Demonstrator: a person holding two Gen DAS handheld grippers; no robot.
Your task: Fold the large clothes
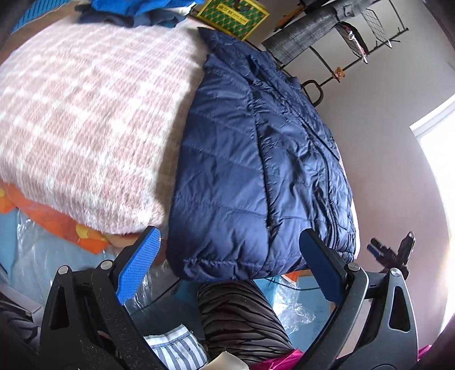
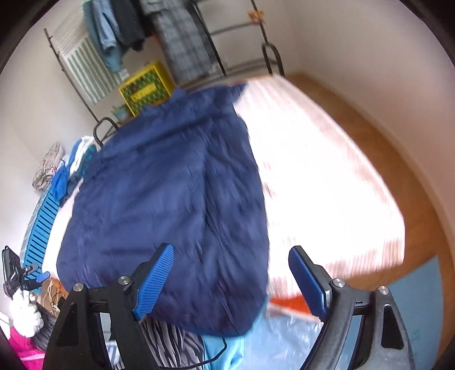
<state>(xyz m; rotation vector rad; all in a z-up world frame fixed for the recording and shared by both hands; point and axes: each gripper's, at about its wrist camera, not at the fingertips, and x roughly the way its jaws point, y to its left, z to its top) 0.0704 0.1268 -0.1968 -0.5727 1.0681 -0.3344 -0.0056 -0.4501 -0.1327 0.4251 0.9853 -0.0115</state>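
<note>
A navy quilted puffer jacket [image 1: 256, 159] lies folded lengthwise on a pink-and-white checked blanket [image 1: 85, 113], zip side up, its hem near the bed's front edge. My left gripper [image 1: 230, 261] is open and empty, its blue pads just short of the hem. In the right wrist view the jacket [image 2: 176, 205] shows blurred on the blanket [image 2: 318, 182]. My right gripper [image 2: 231, 279] is open and empty, above the jacket's near hem. The other gripper [image 1: 392, 253] shows at the right of the left wrist view.
A metal rack [image 2: 216, 42] with hanging clothes and a yellow-green box [image 2: 145, 88] stand behind the bed. A pile of blue clothes [image 1: 133, 11] lies at the far end. A zebra-patterned leg [image 1: 241, 316] and plastic wrap [image 1: 293, 307] are below the bed edge. Wood floor [image 2: 398, 159] lies right.
</note>
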